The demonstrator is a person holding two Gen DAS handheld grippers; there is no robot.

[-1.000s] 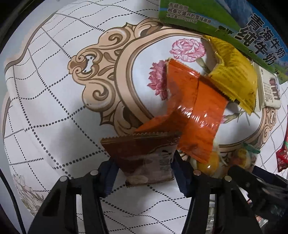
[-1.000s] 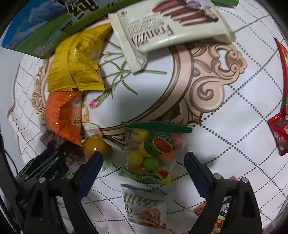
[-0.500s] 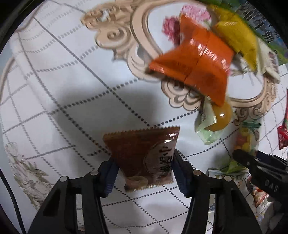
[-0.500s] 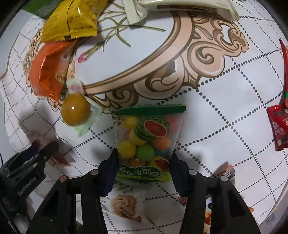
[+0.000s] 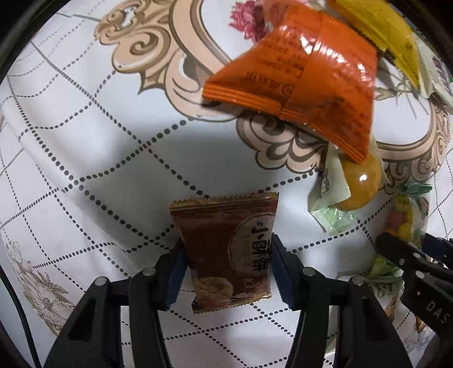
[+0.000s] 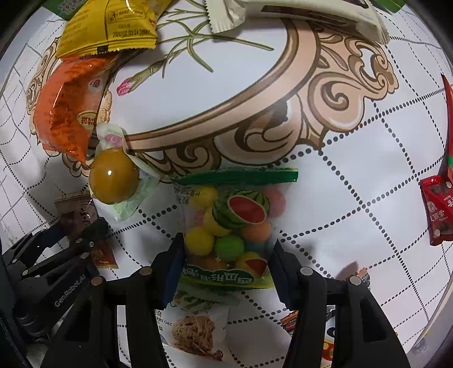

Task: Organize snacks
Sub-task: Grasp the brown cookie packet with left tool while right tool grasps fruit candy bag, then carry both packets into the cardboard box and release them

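Two tools are loaded: we find the left tool [image 5: 228, 264] clenched on a brown foil biscuit packet [image 5: 226, 249], and the right tool [image 6: 226, 264], jaws just closed, gripping a clear bag of coloured fruit candies [image 6: 229, 229]. Both packets hang over the patterned desk [image 5: 93, 141]; we advise keeping the two apart and setting each flat in its own group.

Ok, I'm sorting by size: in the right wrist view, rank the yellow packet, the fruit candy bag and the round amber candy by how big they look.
1. fruit candy bag, though nearest the camera
2. yellow packet, partly cut off
3. round amber candy
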